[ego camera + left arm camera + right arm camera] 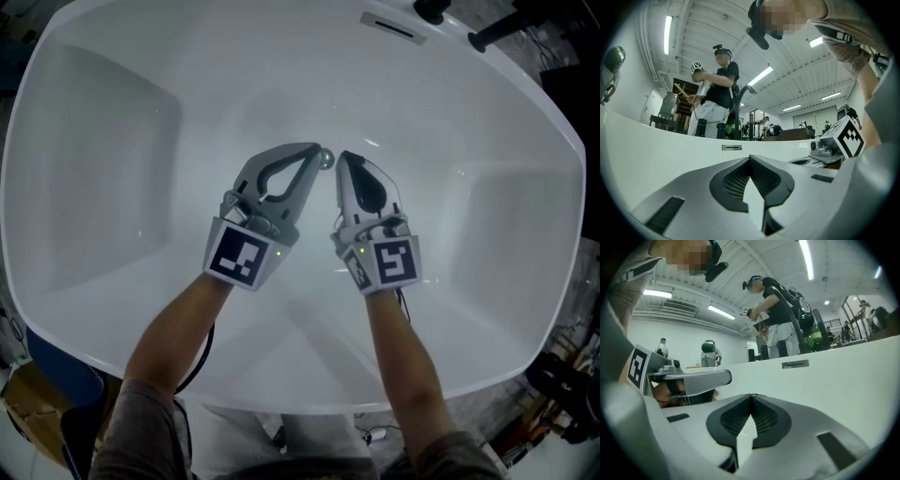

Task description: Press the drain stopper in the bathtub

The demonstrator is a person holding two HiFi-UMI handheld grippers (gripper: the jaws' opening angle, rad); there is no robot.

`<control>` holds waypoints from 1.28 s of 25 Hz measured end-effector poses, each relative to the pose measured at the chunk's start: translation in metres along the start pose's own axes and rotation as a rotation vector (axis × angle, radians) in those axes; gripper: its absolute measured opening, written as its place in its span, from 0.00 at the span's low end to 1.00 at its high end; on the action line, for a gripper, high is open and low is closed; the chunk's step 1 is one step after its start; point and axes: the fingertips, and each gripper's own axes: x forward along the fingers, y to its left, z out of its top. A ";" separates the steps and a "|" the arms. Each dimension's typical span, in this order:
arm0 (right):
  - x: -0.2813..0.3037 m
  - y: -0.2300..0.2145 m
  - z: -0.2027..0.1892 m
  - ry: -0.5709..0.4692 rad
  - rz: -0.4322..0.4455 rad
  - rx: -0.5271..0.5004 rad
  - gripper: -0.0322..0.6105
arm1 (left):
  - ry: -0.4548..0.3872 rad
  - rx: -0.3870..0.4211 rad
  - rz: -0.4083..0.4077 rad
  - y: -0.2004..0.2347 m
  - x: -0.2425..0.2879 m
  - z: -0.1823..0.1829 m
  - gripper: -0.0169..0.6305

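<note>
In the head view I look down into a white bathtub (112, 150). A small round chrome drain stopper (326, 159) shows on the tub floor, partly covered by the jaw tips. My left gripper (319, 154) is shut, and its tips rest at the stopper's left edge. My right gripper (342, 157) is shut too, with its tips just right of the stopper. In the left gripper view the jaws (750, 158) meet at the tip with nothing between them. The right gripper view shows the same for its jaws (751, 396). Neither gripper view shows the stopper.
An overflow slot (389, 26) sits in the far tub wall, with black faucet fittings (491, 34) on the rim behind it. The slot (731, 147) also appears in the left gripper view and the slot (795, 364) in the right gripper view. People stand beyond the tub.
</note>
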 end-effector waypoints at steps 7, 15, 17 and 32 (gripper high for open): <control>0.010 -0.004 -0.036 0.024 0.019 -0.011 0.05 | -0.002 0.006 0.023 0.013 -0.002 -0.036 0.04; 0.027 -0.016 -0.077 0.056 0.011 0.002 0.05 | 0.001 0.007 0.012 0.018 0.008 -0.077 0.04; 0.032 -0.020 -0.087 0.071 0.009 -0.001 0.05 | 0.002 0.000 0.010 0.018 0.012 -0.084 0.04; 0.069 -0.062 -0.212 0.301 0.002 -0.022 0.05 | 0.036 -0.069 0.019 0.014 0.028 -0.143 0.04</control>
